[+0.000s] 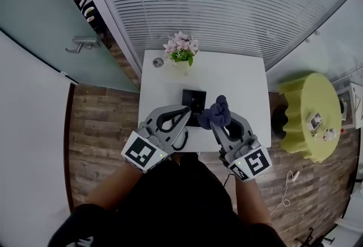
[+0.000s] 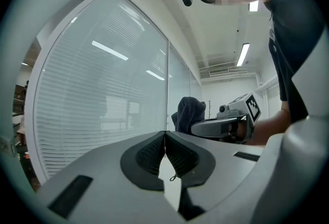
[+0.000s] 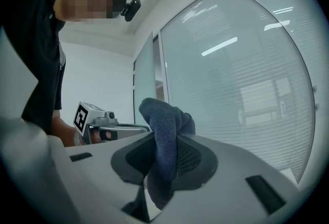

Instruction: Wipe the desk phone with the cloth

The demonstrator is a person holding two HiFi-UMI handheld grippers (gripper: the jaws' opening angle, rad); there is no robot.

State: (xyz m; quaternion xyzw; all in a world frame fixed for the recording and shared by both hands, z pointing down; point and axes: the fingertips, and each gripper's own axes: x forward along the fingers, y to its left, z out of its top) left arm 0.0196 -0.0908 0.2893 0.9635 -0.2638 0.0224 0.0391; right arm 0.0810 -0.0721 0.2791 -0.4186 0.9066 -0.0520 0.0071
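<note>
Right gripper (image 3: 167, 148): ribbed black pads clamped on a bunched, dark-blue knit cloth (image 3: 163, 120), held over the table's near edge | Left gripper (image 2: 165, 141): pads pressed together, nothing between | Desk phone (image 1: 194, 102): flat black slab on the square white table (image 1: 244, 81), partly hidden behind both grippers | Pink flowers (image 1: 181, 47): far edge, their pot hard to make out

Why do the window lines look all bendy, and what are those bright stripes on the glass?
Head view: the wide lens bows the blinds into curves. Left gripper view: dark corners ring the picture; the stripes on the glass wall look like reflections of a ceiling light. Right gripper view: the same reflected stripes, and the close cloth looks huge.
</note>
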